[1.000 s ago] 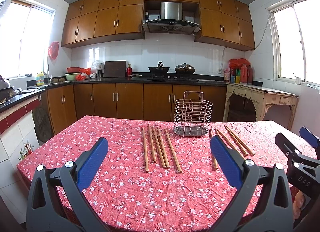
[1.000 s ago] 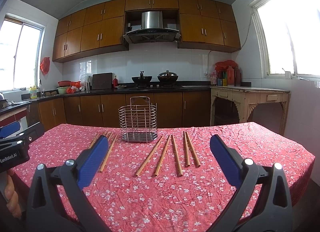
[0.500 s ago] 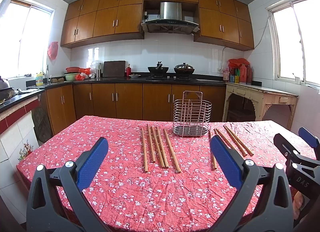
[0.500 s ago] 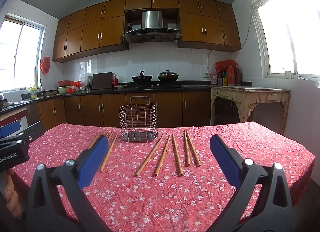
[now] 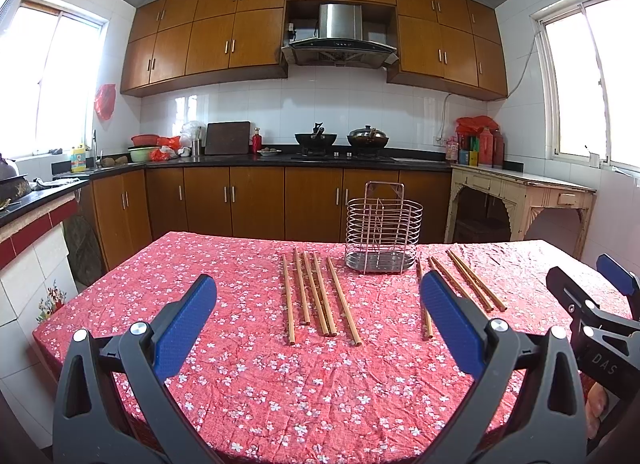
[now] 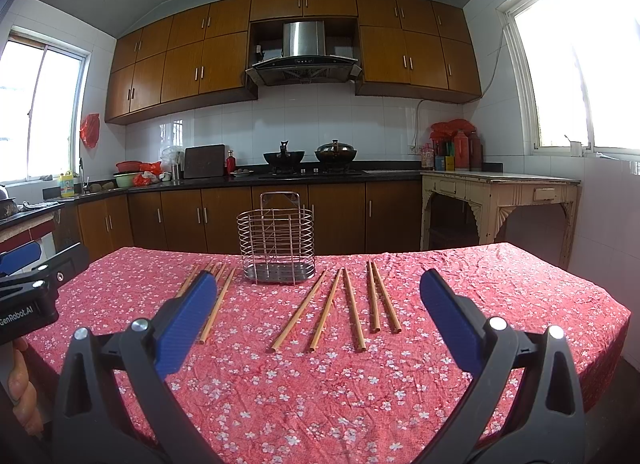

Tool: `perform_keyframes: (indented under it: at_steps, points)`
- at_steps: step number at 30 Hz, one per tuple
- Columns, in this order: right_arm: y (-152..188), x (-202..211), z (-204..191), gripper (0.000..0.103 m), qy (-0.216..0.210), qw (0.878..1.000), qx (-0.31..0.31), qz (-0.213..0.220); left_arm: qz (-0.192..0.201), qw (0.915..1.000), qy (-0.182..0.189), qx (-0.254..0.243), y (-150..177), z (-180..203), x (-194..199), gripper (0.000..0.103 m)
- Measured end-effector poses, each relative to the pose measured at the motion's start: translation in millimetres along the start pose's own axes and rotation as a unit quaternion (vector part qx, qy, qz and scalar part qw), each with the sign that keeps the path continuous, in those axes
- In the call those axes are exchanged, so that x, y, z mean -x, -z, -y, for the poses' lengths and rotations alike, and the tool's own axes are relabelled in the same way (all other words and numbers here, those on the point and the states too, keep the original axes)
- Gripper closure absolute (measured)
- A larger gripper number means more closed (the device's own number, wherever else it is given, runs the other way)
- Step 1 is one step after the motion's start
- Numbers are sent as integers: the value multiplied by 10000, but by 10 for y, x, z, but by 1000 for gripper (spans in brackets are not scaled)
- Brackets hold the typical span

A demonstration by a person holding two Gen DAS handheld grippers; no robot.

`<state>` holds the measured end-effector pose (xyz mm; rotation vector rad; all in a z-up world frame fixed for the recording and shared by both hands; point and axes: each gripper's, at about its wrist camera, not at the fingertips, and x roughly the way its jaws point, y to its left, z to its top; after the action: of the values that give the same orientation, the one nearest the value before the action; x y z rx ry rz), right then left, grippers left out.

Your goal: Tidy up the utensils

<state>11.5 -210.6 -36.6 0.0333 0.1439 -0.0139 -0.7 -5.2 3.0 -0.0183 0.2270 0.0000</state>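
Observation:
A wire utensil holder [image 5: 383, 228] [image 6: 276, 240] stands empty on the red flowered tablecloth [image 5: 320, 384] [image 6: 320, 384]. Several wooden chopsticks lie left of it [image 5: 316, 294] [image 6: 216, 304] and several right of it [image 5: 466, 284] [image 6: 352, 306]. My left gripper [image 5: 316, 324] is open and empty, above the near table, short of the left chopsticks. My right gripper [image 6: 316, 324] is open and empty, short of the right chopsticks. Each gripper shows at the edge of the other's view.
Behind the table run brown kitchen cabinets [image 5: 256, 203] with a stove and two woks [image 5: 340, 139]. A cream side table [image 5: 520, 195] stands at the right wall. The table's left edge [image 5: 60, 324] drops to a tiled counter.
Both views have shifted very slightly; the holder and chopsticks sit a touch higher in the frames. Nothing on the table moved. Both grippers stay open.

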Motion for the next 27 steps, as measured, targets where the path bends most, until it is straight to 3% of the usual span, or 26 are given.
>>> perform_keyframes:
  at_steps: [27]
  points:
    - [56,-95,61,4,18,9998,-106,-158,-91,10000,-38,11,37,69,-64,2]
